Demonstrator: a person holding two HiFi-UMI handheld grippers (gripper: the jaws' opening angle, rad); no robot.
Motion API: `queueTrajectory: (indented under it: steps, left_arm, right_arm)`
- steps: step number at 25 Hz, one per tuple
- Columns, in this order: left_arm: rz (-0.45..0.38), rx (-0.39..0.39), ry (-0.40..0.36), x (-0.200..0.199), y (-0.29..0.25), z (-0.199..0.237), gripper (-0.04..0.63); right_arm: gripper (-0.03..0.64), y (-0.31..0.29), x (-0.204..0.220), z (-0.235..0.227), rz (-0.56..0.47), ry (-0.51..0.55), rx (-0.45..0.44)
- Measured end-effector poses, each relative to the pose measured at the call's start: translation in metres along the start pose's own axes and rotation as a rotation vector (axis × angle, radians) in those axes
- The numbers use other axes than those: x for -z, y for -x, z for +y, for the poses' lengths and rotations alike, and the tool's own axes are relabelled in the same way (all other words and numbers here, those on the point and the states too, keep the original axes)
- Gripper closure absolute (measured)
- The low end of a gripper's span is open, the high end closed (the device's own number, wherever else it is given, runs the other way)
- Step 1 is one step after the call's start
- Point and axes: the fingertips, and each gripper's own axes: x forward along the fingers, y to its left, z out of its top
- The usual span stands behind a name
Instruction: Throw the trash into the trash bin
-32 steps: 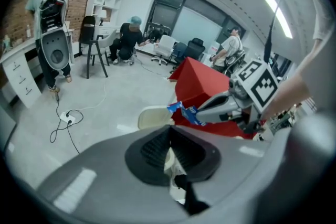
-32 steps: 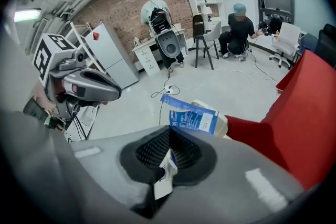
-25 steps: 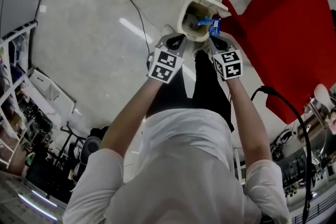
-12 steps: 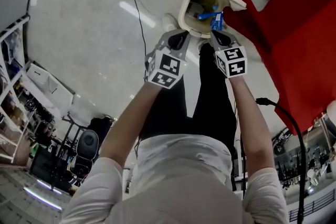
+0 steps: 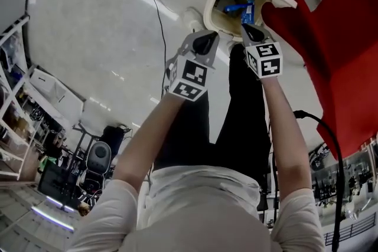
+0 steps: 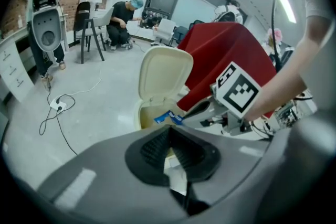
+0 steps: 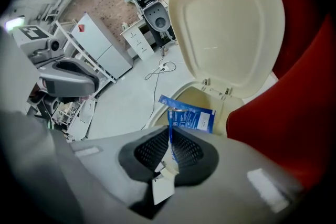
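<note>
Glossy floor [image 5: 100,20]; oval cream bin [image 7: 226,29]; right gripper [image 7: 169,136], jaws just opening, pinches blue wrapper [image 7: 194,117]; left gripper [image 6: 169,131] closed.

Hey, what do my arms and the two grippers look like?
The left gripper and right gripper are grey with black ribbed pads, each carrying a white cube with black square markers. The sleeves are short and white. The right gripper's jaws have just been opening, a blue wrapper between them.

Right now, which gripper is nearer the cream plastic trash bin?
Right. Right gripper: at the bin's opening, its fingers just opening on a blue wrapper. Left gripper: short of it.
</note>
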Motion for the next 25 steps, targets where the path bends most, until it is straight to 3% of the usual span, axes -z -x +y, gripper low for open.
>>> queueTrajectory:
  steps: [4, 12, 19, 25]
  left_arm:
    - [0.001, 0.013, 0.001, 0.010, -0.006, -0.003, 0.591]
    - [0.002, -0.002, 0.005, 0.012, 0.004, -0.003, 0.591]
    - [-0.046, -0.022, 0.007, -0.023, 0.045, -0.017, 0.591]
    - [-0.072, -0.029, -0.025, -0.067, 0.088, -0.035, 0.591]
  right_arm:
    - [0.508, -0.015, 0.012, -0.005, 0.028, 0.008, 0.014]
    - [0.508, -0.002, 0.016, 0.005, 0.027, 0.014, 0.016]
    - [0.509, 0.053, -0.007, 0.022, -0.009, 0.031, 0.038]
    - [0.583, 0.117, -0.042, 0.029, -0.050, 0.028, 0.065]
